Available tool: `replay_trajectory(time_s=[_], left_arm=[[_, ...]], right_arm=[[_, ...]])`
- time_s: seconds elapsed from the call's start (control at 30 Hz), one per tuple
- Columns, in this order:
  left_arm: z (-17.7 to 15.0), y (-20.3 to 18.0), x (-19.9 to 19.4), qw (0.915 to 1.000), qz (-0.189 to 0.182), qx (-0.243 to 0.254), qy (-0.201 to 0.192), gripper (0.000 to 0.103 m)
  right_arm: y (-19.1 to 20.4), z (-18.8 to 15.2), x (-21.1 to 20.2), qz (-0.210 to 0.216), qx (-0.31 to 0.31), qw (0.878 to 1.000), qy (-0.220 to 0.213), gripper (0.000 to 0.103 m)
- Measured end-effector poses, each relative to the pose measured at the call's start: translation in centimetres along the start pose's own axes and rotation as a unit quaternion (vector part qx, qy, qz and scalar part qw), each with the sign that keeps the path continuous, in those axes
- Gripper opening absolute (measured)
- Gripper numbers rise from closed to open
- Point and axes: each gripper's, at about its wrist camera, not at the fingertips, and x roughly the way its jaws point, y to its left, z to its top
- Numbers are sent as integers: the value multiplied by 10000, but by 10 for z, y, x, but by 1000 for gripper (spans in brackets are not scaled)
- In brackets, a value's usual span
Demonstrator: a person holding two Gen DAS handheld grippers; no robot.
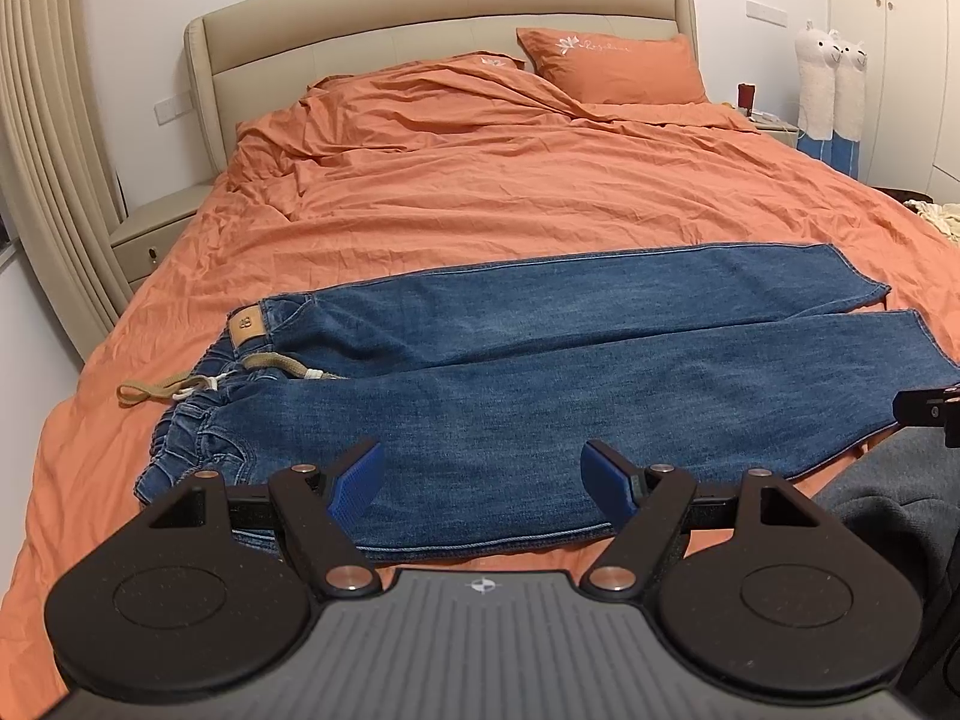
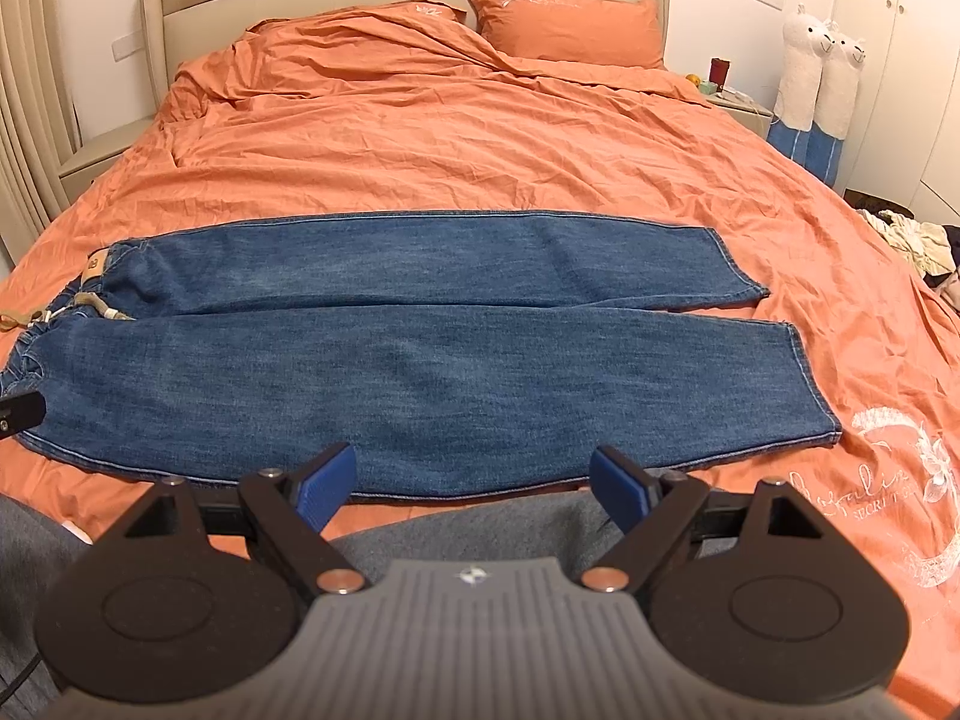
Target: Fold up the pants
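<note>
Blue jeans [image 1: 540,372] lie flat across the orange bed, waistband with tan drawstring [image 1: 180,387] to the left, leg hems to the right; they also show in the right wrist view [image 2: 420,354]. My left gripper [image 1: 483,480] is open and empty, hovering over the near leg by the waist end. My right gripper [image 2: 471,483] is open and empty, just in front of the near leg's lower edge. A part of the right gripper [image 1: 930,411] shows at the right edge of the left wrist view.
The orange duvet [image 2: 480,144] covers the bed, with pillows [image 2: 564,18] at the beige headboard [image 1: 420,6]. Nightstands [image 1: 156,231] flank the bed. Alpaca plush toys [image 2: 822,72] and a clothes pile [image 2: 912,240] are at right. Grey fabric [image 2: 456,534] lies below my right gripper.
</note>
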Motion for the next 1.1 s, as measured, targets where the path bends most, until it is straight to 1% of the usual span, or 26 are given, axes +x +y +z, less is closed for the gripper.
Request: replay_trajectory(time_s=[0.4,1.1], left_arm=[[-1,-1,0,10000,17,15,5,87],[-2,-9,-2,9999,-86,69,67,87]], right_arm=[[1,-3,-1,2,21,10000,10,82],[8,-5,-2,17,49,10000,58,82]])
